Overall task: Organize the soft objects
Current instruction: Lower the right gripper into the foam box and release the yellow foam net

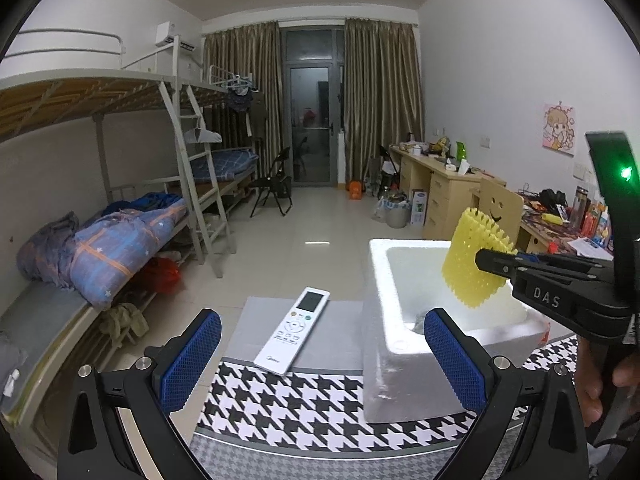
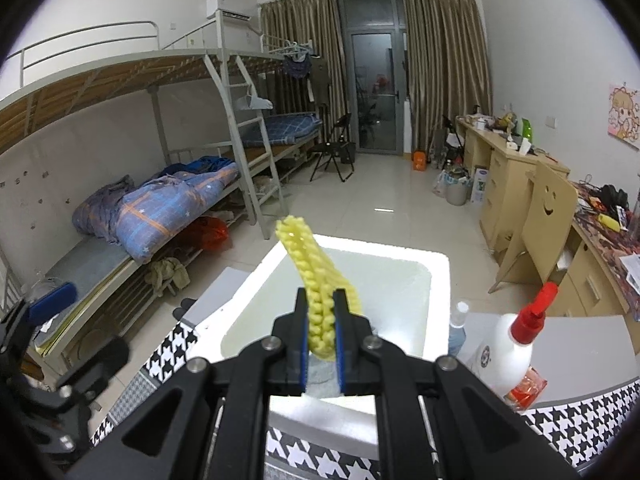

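At frame centre, the right gripper (image 2: 322, 330) is clamping the yellow foam mesh sleeve (image 2: 316, 276) over the white styrofoam box (image 2: 438, 280); the left gripper (image 1: 322, 354) is standing wide open, empty.

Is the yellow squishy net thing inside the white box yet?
Not yet. The yellow foam net is pinched in the right gripper, hanging above the white foam box, not resting in it.

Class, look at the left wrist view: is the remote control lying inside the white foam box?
No: the remote control lies on the grey surface beside the white foam box.
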A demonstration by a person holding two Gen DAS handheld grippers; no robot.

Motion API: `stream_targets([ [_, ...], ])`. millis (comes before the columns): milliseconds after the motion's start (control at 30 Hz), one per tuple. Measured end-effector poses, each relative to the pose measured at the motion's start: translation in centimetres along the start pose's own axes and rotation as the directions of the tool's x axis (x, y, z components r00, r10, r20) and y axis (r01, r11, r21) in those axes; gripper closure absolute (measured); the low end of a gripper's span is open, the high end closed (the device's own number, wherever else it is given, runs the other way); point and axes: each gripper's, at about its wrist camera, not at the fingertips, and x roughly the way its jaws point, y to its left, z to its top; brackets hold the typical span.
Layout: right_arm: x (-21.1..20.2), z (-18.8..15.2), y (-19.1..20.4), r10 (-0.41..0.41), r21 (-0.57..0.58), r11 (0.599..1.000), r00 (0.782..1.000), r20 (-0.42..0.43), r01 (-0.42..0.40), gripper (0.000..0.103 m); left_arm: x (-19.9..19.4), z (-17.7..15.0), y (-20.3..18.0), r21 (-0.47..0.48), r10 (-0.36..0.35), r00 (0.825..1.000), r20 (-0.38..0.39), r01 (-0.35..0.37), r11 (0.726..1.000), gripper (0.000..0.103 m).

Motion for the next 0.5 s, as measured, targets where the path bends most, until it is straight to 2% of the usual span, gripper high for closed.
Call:
stream_targets([
  [300, 2.6, -0.5, -0.7, -0.023, 0.028, 0.999, 0.997, -0.073, 0.025, 0.089, 0.1, -1.7, 0.8, -0.028, 0.005, 1.000, -0.016, -0.006, 1.000, 0.001],
  [333, 2.8, -0.4, -0.7, -0.022, 0.030, 0.999, 0.997, -0.079, 0.024, 0.083, 0.1, -1.8, 0.8, -0.029, -0.001, 1.000, -0.019, 0.001, 1.000, 0.001],
  [467, 2.8, -0.5, -0.9, -0.024, 0.046, 0.999, 0.997, -0.074, 0.027, 0.048, -0.2, -2.1, 0.8, -0.030, -0.011, 1.000, -0.020, 0.010, 0.999, 0.001],
  [500, 2.8, -0.6, -0.7, -0.024, 0.044, 0.999, 0.997, -0.073, 0.027, 0.045, -0.2, -2.2, 0.8, -0.026, -0.010, 1.000, -0.023, 0.009, 1.000, 0.001],
])
